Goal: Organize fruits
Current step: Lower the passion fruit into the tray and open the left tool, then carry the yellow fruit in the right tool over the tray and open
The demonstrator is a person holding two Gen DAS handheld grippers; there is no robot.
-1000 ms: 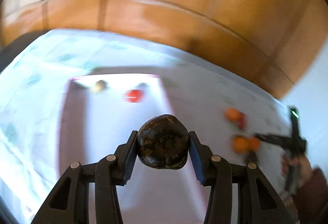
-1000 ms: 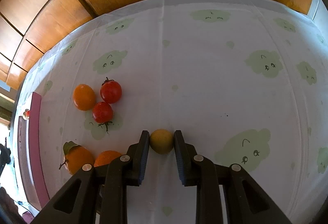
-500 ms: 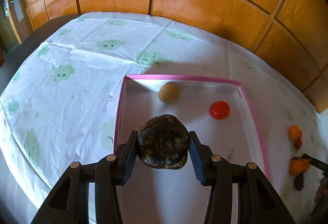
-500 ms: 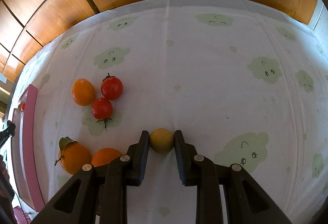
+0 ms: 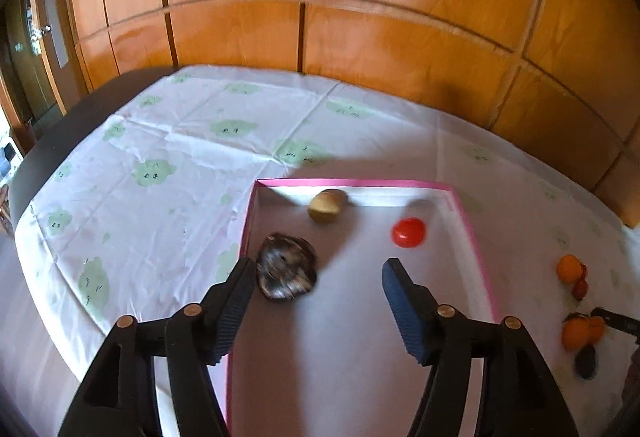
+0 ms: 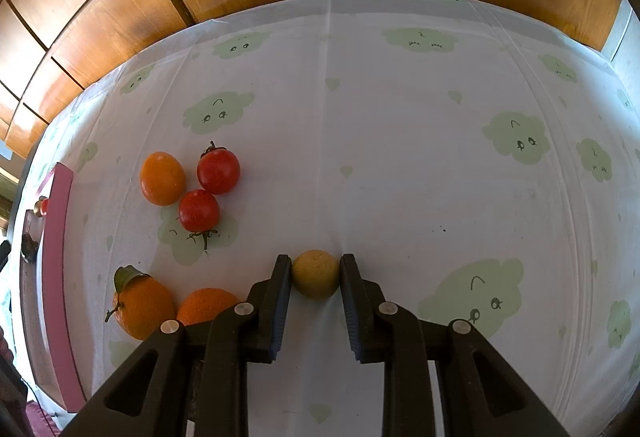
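Only left view shows box (image 5: 472, 233) interior

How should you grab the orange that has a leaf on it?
Pinch the leafy orange across its round middle, coming down from above. Its leaf and stem stick out at the upper left, and another orange sits close on its right, so put the fingers on its near and far sides.

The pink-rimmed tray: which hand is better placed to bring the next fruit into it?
Probably the right. Its tongs are shut on the small yellow fruit, while the left tongs have just been opening over the tray, the dark fruit loose beside one finger.
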